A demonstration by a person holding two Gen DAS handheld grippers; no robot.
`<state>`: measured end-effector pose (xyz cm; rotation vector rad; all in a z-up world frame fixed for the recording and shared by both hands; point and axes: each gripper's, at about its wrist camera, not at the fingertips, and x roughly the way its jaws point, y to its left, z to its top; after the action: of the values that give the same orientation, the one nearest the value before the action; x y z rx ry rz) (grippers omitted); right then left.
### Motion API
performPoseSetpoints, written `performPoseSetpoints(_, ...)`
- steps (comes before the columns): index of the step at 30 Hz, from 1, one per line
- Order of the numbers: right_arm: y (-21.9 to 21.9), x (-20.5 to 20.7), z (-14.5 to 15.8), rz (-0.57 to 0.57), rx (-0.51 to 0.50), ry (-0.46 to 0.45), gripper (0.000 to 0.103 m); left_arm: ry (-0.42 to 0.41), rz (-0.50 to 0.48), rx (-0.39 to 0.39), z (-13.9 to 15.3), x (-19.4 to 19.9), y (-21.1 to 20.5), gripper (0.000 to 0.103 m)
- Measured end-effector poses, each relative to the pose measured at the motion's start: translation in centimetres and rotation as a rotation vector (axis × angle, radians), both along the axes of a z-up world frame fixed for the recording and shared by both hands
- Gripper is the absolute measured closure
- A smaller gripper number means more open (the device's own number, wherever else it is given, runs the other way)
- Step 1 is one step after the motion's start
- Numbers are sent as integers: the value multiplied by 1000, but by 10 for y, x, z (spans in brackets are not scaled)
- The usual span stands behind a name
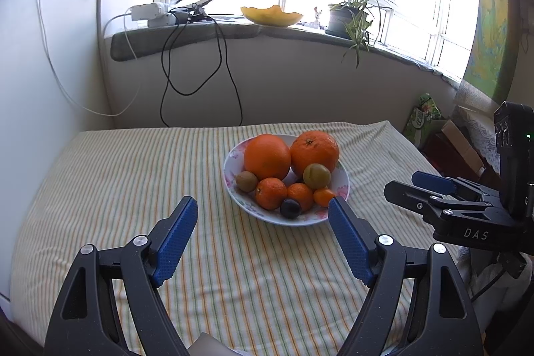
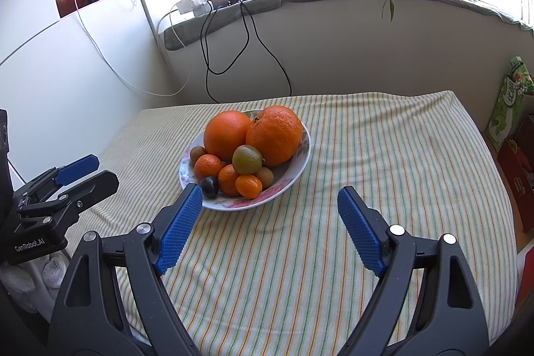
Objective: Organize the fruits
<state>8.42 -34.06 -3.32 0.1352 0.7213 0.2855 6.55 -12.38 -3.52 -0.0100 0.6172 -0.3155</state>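
Observation:
A floral white bowl (image 1: pixel 340 175) stands mid-table on a striped cloth, also in the right wrist view (image 2: pixel 305 139). It holds two large oranges (image 1: pixel 267 155) (image 2: pixel 275 134), small tangerines (image 1: pixel 270 193) (image 2: pixel 208 165), a green-yellow plum (image 1: pixel 317 175) (image 2: pixel 247 159), a dark plum (image 1: pixel 289 208) (image 2: pixel 209 186), kiwis (image 1: pixel 246 181) (image 2: pixel 197 153) and a kumquat (image 2: pixel 248 186). My left gripper (image 1: pixel 263 209) is open and empty, just short of the bowl's near rim. My right gripper (image 2: pixel 270 199) is open and empty, near the bowl's right front; it shows in the left wrist view (image 1: pixel 414 186).
The striped cloth (image 1: pixel 133 175) covers the table. A windowsill behind holds a yellow dish (image 1: pixel 272 14), a potted plant (image 1: pixel 350 15) and a power strip with hanging cables (image 1: pixel 200 65). Boxes and a green bag (image 2: pixel 510 95) stand off the table's right side. A white cabinet (image 1: pixel 40 72) stands left.

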Motion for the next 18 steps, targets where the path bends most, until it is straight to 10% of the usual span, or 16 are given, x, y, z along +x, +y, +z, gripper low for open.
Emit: performPoseSetpoints(18, 3, 0, -2, -5, 1, 7, 17, 5, 4, -1, 0, 0, 0, 22)
